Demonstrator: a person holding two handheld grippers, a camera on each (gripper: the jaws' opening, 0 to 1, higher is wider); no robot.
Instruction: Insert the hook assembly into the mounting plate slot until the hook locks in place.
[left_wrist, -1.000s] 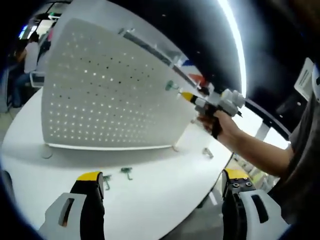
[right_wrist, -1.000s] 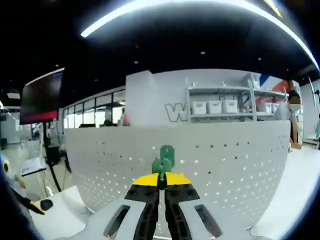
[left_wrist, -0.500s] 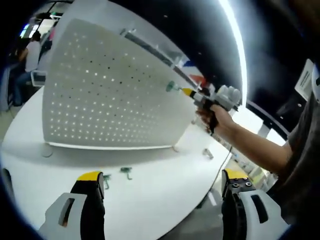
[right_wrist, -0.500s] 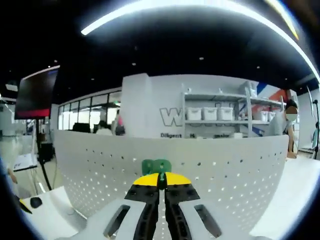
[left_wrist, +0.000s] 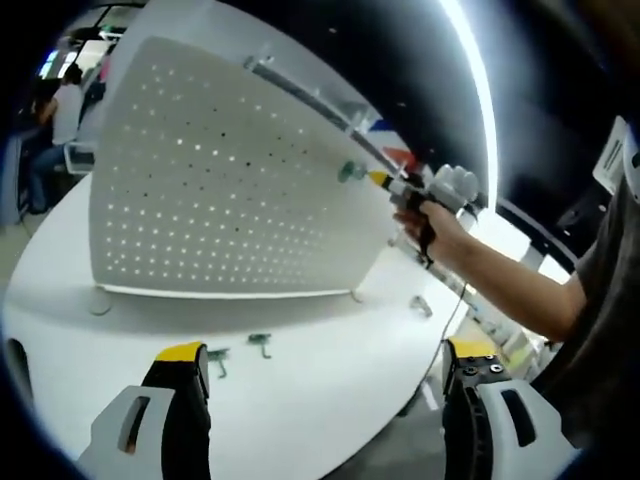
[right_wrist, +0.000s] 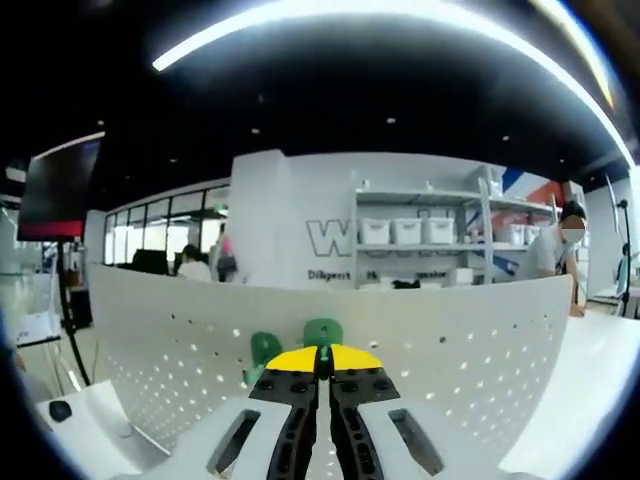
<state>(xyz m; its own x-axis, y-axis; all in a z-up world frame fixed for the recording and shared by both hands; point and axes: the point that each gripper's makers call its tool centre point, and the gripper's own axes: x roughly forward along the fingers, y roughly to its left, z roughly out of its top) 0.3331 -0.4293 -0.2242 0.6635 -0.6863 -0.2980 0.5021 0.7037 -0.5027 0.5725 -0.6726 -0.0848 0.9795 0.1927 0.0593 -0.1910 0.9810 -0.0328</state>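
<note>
Hook (right_wrist: 323, 332) upright in right hand-held gripper (right_wrist: 323, 353), against pegboard (right_wrist: 450, 340).

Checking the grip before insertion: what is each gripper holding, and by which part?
Right gripper: small green plastic hook, pinched by its lower end. Left gripper: nothing, jaws apart.

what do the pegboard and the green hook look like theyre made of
The pegboard looks like thin sheet metal or rigid plastic with a matte white coat: even rows of punched holes with light shining through. The green hook held by the right gripper looks like smooth moulded plastic, uniform in colour.
</note>
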